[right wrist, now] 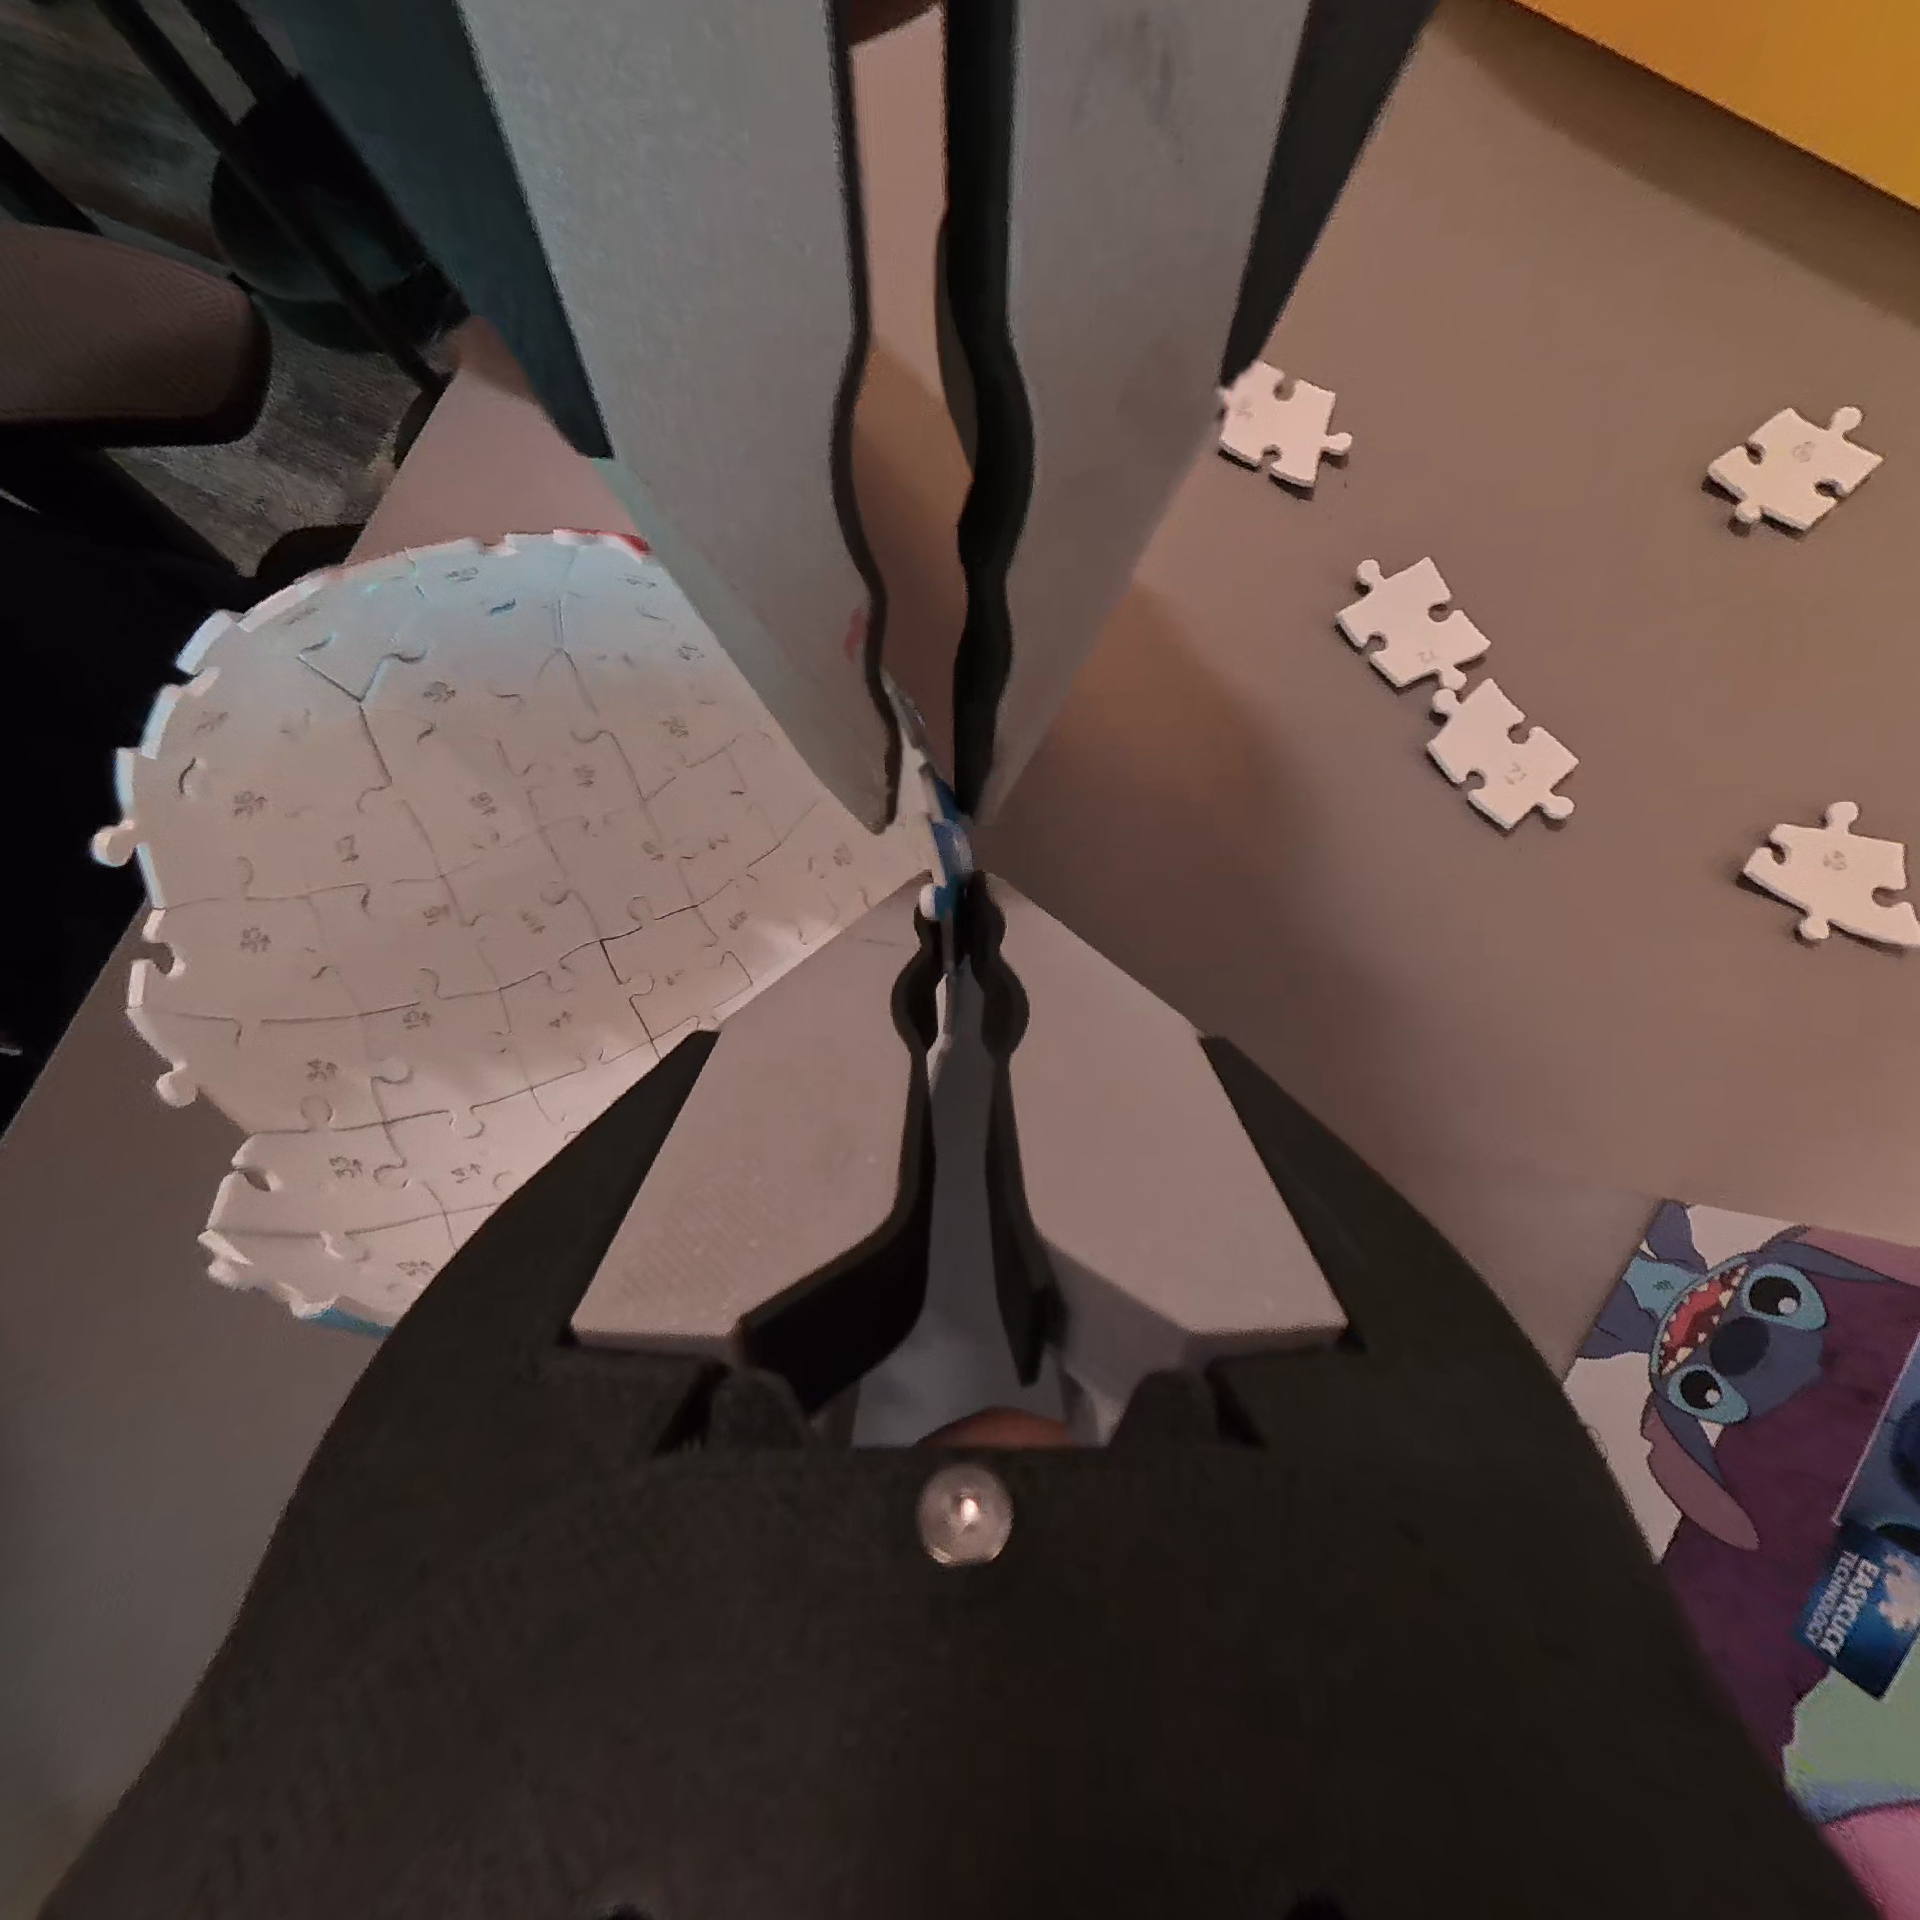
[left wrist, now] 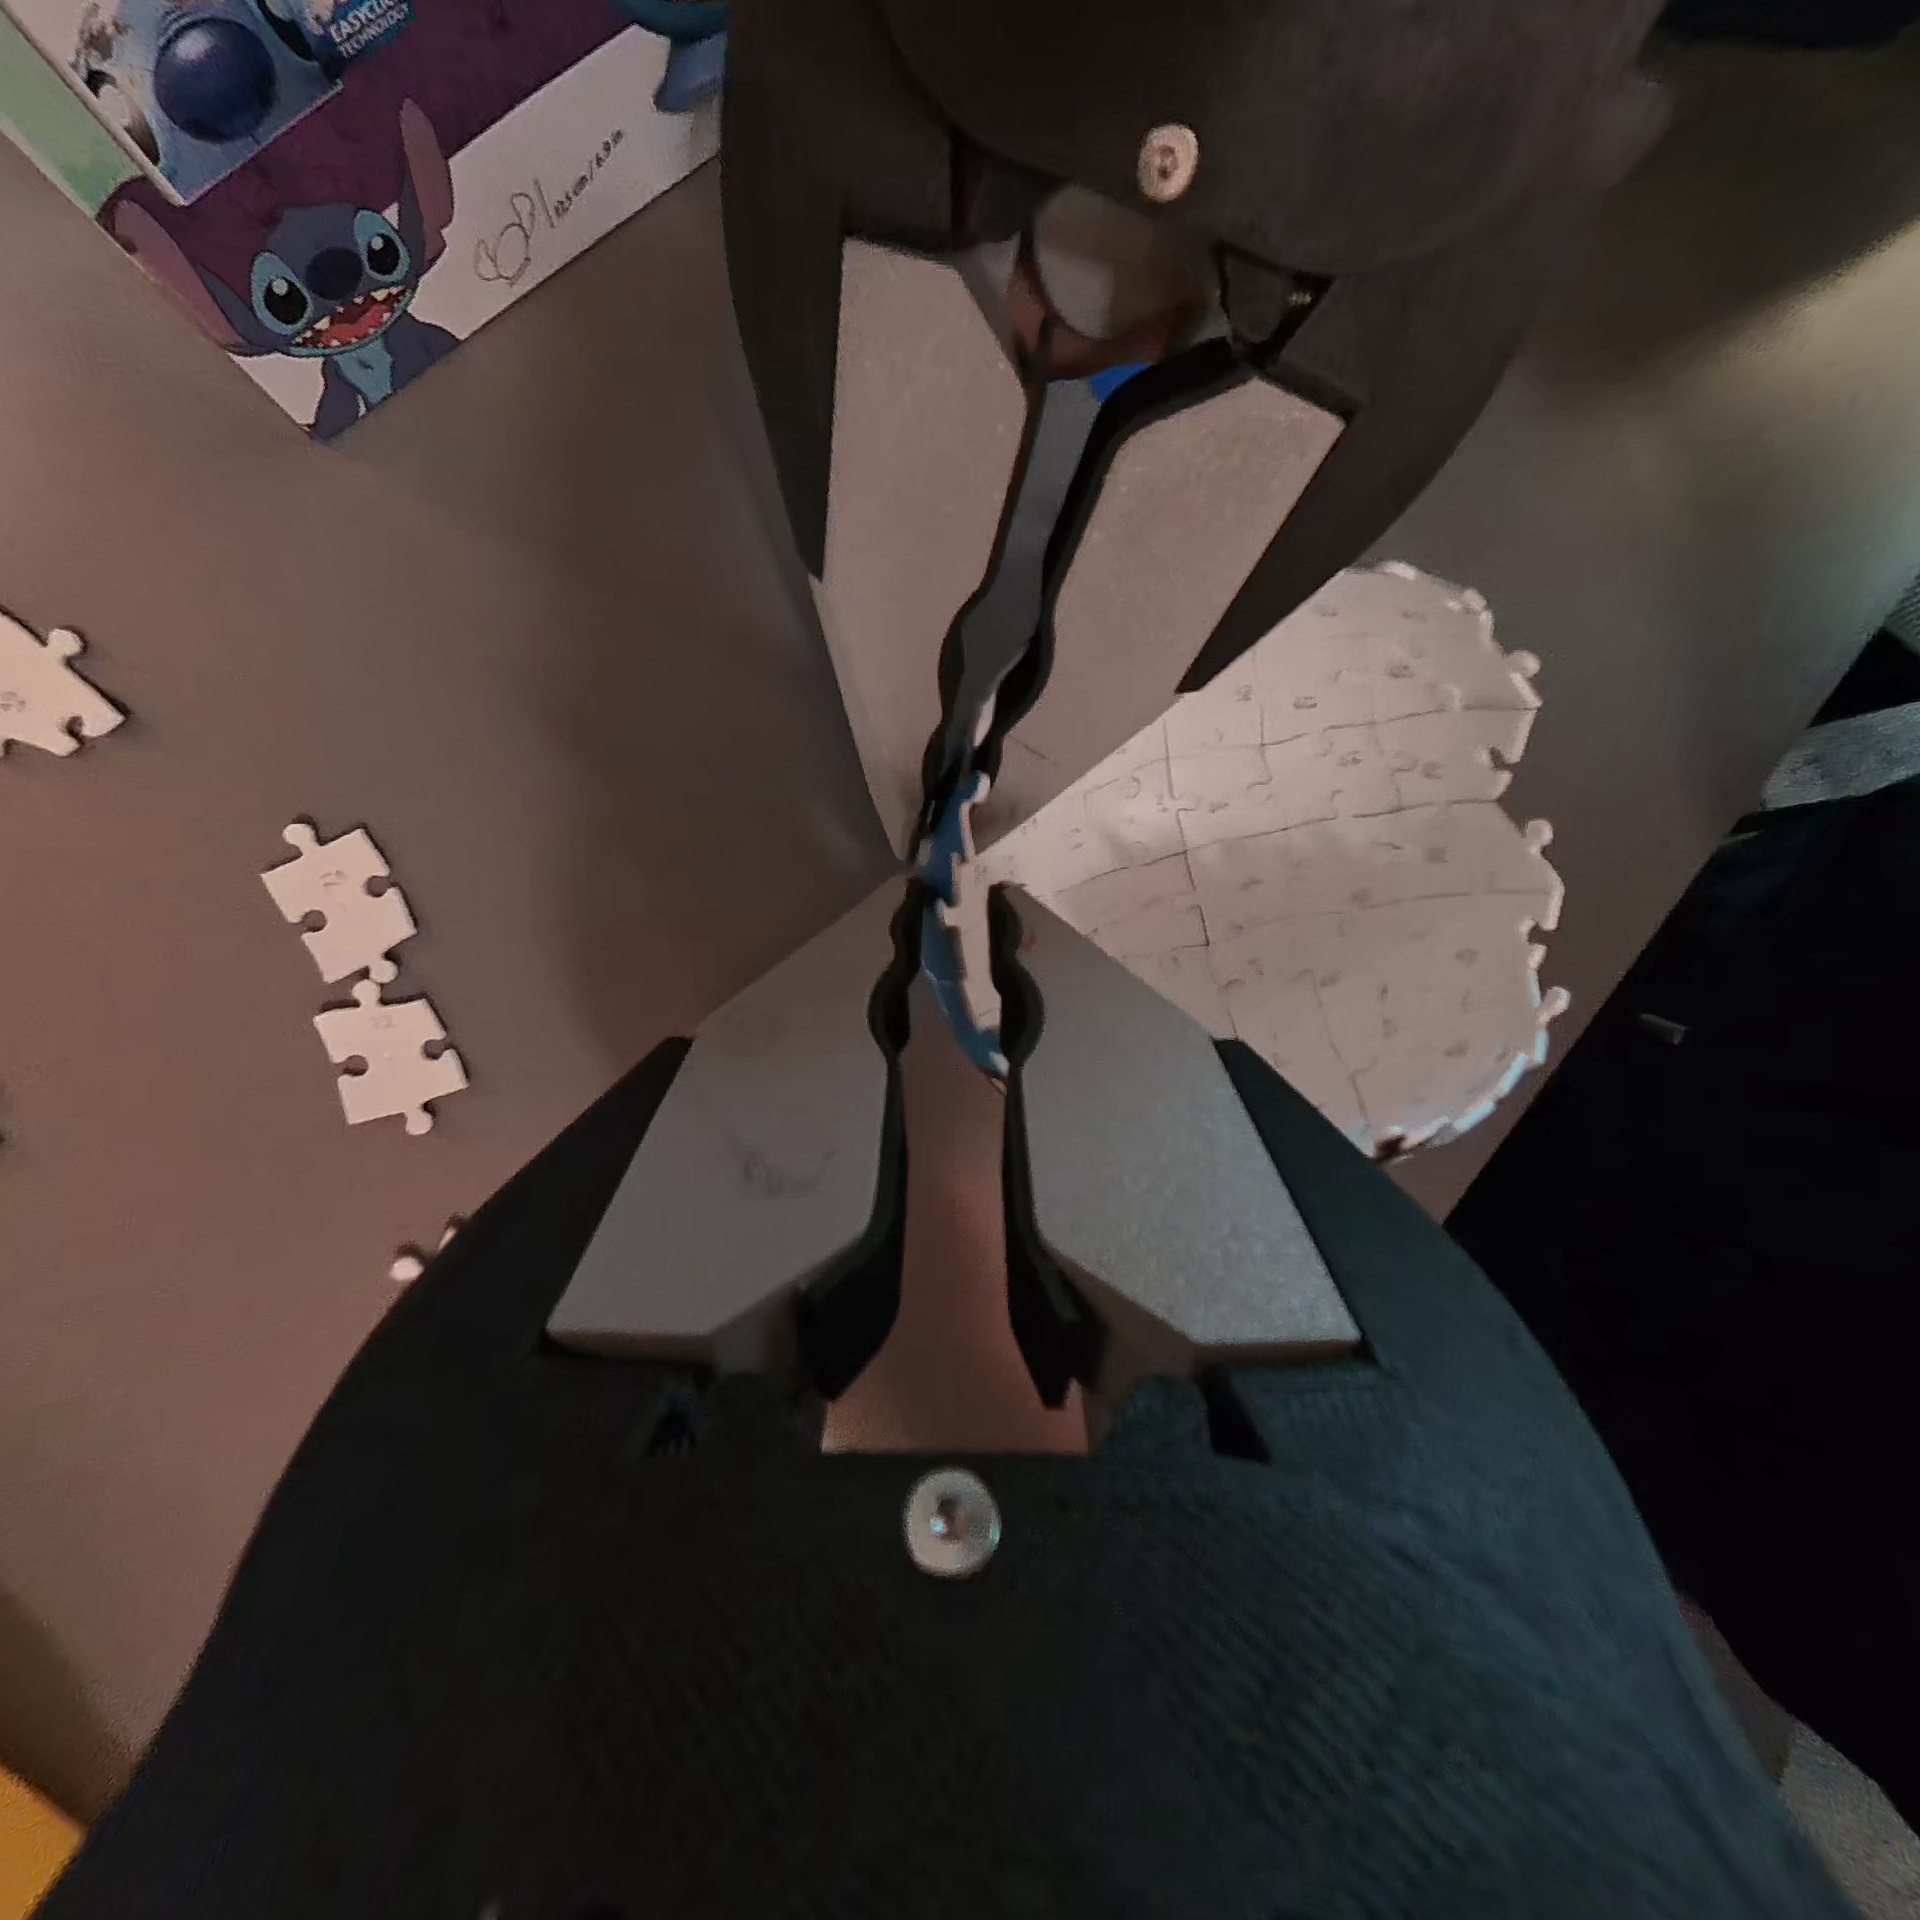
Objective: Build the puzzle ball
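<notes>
White on its inner face and blue outside, the half-built ball [left wrist: 1299, 862] hangs over the tabletop [left wrist: 520, 675] edge, pinched at its rim by both grippers. The left gripper [left wrist: 951, 914] has its jaws nearly closed on the rim; the right gripper [right wrist: 961, 914] meets it tip to tip, jaws likewise clamped there. The shell's hollow side faces both cameras. Loose pieces [right wrist: 1455, 686] and the box [left wrist: 343, 208] lie on the tabletop.
</notes>
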